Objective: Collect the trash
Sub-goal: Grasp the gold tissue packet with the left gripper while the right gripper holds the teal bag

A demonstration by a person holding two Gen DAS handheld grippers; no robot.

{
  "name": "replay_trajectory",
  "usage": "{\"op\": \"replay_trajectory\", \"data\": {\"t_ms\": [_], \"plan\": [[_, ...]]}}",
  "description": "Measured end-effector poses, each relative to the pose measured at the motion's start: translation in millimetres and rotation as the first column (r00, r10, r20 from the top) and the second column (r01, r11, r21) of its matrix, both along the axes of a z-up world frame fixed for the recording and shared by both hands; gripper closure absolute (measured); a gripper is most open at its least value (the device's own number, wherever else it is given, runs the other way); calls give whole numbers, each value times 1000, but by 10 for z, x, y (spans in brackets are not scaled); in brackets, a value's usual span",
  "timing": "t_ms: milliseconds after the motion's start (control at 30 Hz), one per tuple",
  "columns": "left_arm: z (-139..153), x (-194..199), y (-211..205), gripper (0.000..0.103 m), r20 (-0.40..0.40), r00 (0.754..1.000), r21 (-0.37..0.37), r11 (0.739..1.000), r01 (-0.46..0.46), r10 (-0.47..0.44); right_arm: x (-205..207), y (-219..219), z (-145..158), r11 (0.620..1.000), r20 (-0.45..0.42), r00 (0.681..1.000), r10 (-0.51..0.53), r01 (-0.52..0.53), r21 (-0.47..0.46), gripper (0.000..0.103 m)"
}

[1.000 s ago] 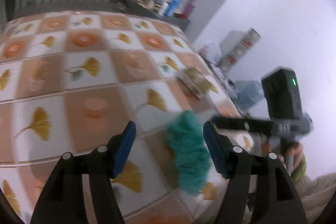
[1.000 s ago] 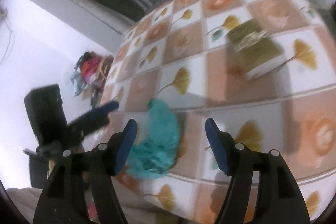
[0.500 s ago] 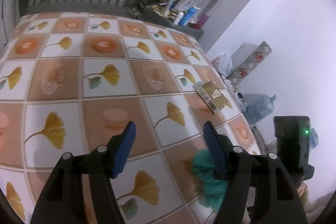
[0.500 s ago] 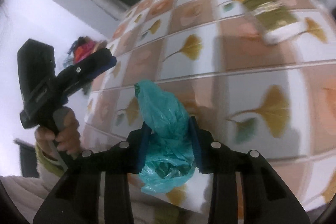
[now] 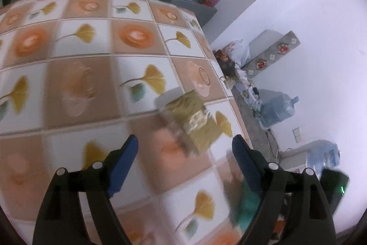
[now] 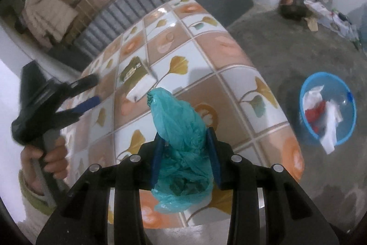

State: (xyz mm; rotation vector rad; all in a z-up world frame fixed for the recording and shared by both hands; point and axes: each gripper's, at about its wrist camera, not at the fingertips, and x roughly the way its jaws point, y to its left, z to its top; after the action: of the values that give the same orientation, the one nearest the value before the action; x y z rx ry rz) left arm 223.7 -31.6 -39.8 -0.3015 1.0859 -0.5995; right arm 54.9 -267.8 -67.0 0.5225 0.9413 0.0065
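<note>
We hold the right gripper (image 6: 184, 153) clamped on a crumpled teal bag (image 6: 181, 141), its blue pads pressed against both sides of the bundle. The bag stands up between the fingers above the near edge of the table (image 6: 229, 49), whose cloth is a check of orange flowers and yellow leaves. In the left wrist view a blurred teal patch of the bag (image 5: 245, 206) shows low at the right, behind that gripper's right finger.

Our left gripper (image 5: 184, 164) hangs over the table with its jaws opening wide and nothing between them. Just beyond its tips lies an olive box (image 5: 195, 121), flat on the cloth near the table's right edge. The right wrist view shows the same box (image 6: 135, 75) past the bag, with the left gripper (image 6: 91, 90) close beside it and our left hand (image 6: 45, 160) around the handle.

On the grey floor to the right of the table stands a blue bin (image 6: 328, 107), well apart from the bag, with white and red scraps inside.
</note>
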Motion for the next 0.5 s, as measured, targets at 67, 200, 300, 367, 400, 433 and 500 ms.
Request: {"op": "replay_trajectory", "data": {"t_ms": [67,200,300,367,400,433,500], "plan": [[-28,86,-231,21,41,999,75,997,-25,22,-20,30,-10,1000,7,1000,-5,5,1,68],[-108,140,-551,21,93,996,184,983,-20,3,-32,-10,-57,1000,17,1000,-12,12,11,68],[-167,139,-735,21,149,989,259,966,-17,-22,13,-51,-50,1000,21,1000,-16,15,19,67],[-204,130,-824,21,193,980,301,954,-11,-50,2,-66,-37,1000,23,1000,-17,16,27,66],[-230,135,-847,21,202,978,315,949,-10,-57,6,-74,-39,999,23,1000,-17,16,28,66],[-263,133,-866,22,210,975,332,943,-8,-66,16,-80,-40,999,24,1000,-16,15,28,66],[-291,122,-881,27,237,968,353,936,-4,-85,2,-89,-37,999,27,1000,-14,13,30,62]]}}
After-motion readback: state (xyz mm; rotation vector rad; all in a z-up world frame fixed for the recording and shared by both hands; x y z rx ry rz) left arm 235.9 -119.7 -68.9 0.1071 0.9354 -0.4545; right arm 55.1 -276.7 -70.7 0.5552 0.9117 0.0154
